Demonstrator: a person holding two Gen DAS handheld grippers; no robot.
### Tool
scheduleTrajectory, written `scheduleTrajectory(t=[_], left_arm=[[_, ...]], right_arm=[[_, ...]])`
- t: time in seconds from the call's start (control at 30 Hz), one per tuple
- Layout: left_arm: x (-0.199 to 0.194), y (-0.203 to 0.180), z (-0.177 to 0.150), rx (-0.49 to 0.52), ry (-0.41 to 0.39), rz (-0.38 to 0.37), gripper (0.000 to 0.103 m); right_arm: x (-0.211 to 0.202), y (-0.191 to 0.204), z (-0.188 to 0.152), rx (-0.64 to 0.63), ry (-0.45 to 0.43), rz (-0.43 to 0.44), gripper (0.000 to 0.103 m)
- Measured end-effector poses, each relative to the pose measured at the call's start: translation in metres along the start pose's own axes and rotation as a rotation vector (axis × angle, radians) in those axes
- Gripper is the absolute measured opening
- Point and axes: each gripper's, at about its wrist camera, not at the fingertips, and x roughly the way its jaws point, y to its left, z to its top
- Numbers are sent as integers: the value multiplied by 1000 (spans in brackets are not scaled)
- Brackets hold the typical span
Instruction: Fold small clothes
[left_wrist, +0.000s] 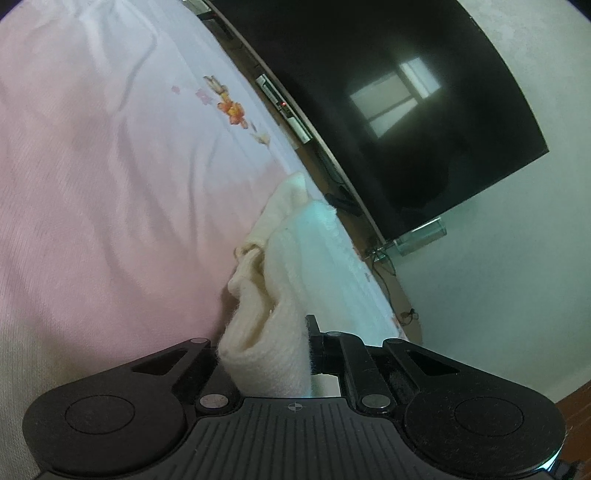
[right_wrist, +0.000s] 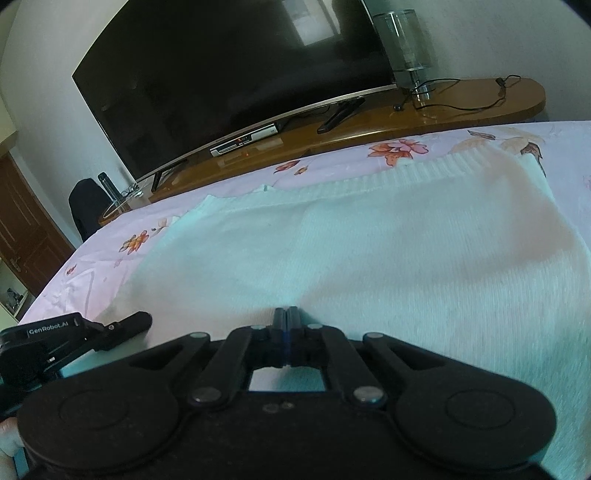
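Floral bedsheet (right_wrist: 406, 147) — television (right_wrist: 221, 74) behind

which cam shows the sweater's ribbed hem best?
Right wrist: the sweater lies spread across the bedsheet, ribbed hem clear at the far edge. Left wrist shows only a bunched fold between the left gripper's fingers.

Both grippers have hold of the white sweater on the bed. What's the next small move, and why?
Probably carry both held edges forward together toward the ribbed hem. The left gripper and right gripper are each shut on the white sweater, whose body lies spread on the floral bedsheet, unfolded.
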Motion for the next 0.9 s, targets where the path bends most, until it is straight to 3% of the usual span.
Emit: scheduleTrajectory(t=[0.1, 0.17, 0.3, 0.4, 0.47, 0.53, 0.63, 0.67, 0.73, 0.77, 0.8, 0.9], left_arm=[[-8, -22, 5, 61, -7, -21, 8], [-11, -54, 8, 177, -10, -17, 8], [-2, -134, 7, 409, 71, -110, 8], [11, -181, -16, 554, 177, -188, 8], [22, -197, -38, 609, 254, -221, 8], [38, -200, -64, 628, 352, -233, 8], [66, -188, -111, 643, 537, -205, 9], [71, -184, -125, 657, 588, -178, 14], [53, -185, -131, 677, 559, -222, 52], [37, -188, -127, 671, 546, -264, 86], [23, -189, -121, 672, 509, -284, 92], [1, -188, -89, 671, 424, -286, 92]], right_arm=[[1, -3, 0, 14, 2, 7, 0], [1, -6, 0, 36, 1, 18, 0], [1, -9, 0, 53, -2, 31, 0], [-8, -22, 6, 134, 5, 52, 0], [-30, -42, 9, 225, -44, 54, 5], [-60, -72, 9, 315, -93, 42, 19], [-105, -118, 2, 442, -173, 14, 26], [-119, -132, 0, 470, -186, 15, 27], [-138, -145, -3, 481, -203, 6, 38], [-144, -148, -4, 476, -205, 6, 41], [-150, -149, -5, 466, -207, 13, 44], [-152, -146, -7, 452, -208, 45, 49]])
